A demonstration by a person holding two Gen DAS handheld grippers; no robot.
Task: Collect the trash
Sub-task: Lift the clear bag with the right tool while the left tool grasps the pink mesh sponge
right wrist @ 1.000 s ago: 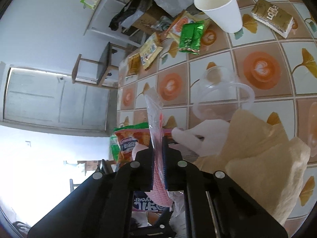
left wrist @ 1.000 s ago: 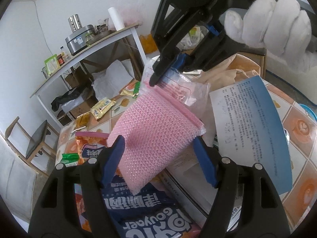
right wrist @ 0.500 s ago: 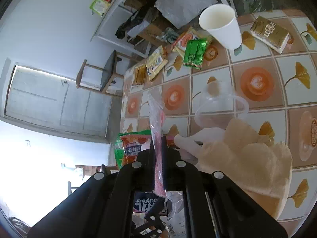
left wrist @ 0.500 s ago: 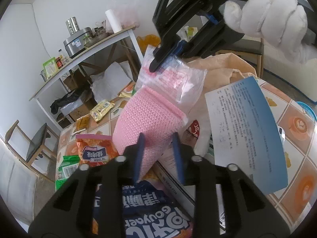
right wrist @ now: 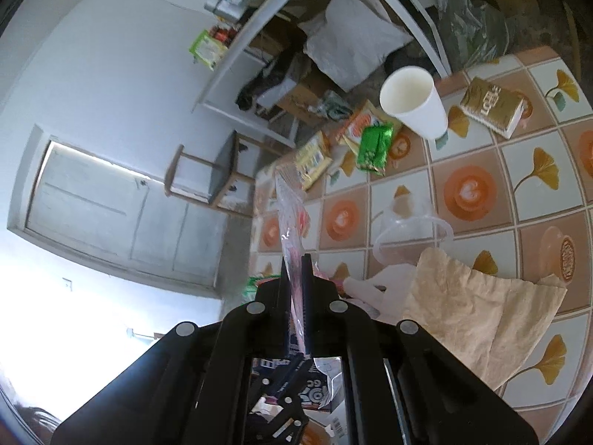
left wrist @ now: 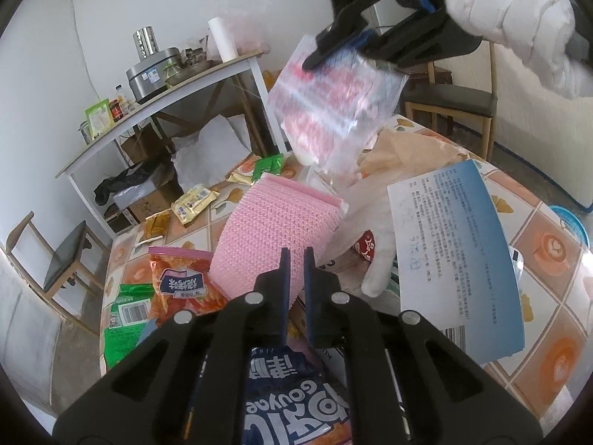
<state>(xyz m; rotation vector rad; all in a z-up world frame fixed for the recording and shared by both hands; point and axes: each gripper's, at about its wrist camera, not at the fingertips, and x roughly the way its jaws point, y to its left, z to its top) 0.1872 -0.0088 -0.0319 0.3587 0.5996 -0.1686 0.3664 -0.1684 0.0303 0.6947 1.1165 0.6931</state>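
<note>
Your left wrist camera sits just behind the left claw [left wrist: 294,259], looking forward and downward along its fingers at the tiled worktop [left wrist: 548,244], close above the clutter. Beyond it you see the white side table [left wrist: 155,111] against the wall, and the right claw [left wrist: 315,57] high in the upper right. Your right wrist camera looks along the right claw [right wrist: 296,263] from higher up, angled down across the same worktop [right wrist: 467,189] towards the side table [right wrist: 296,3] and the door [right wrist: 111,215]. Both views share the side table, the green packet [left wrist: 268,165] [right wrist: 374,144] and the brown paper [left wrist: 411,148] [right wrist: 478,300].
</note>
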